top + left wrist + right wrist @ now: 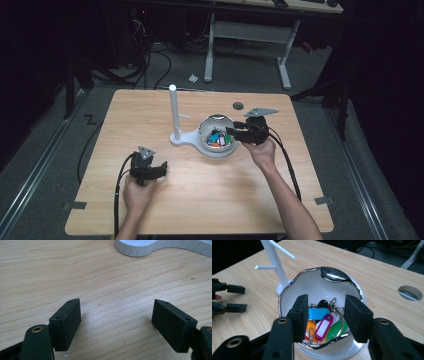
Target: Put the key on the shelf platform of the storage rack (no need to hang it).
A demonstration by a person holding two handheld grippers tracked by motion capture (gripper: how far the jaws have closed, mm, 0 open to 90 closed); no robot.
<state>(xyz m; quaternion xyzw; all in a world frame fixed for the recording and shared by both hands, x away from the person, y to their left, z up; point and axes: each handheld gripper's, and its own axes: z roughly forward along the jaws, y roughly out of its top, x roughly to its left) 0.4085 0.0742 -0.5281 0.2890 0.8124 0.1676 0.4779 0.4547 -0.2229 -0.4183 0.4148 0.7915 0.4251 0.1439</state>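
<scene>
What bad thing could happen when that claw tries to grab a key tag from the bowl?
The key tags lie heaped with their rings tangled, so the right gripper, jaws open above them, might lift several at once or none. The bowl has a wavy shiny rim; a jaw could bump it and push the bowl against the white stand. The left gripper is open over bare table, too far to steady it.

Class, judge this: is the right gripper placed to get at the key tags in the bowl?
Probably yes. The right gripper hangs with jaws apart just above the key tags, and nothing covers the bowl.
</scene>
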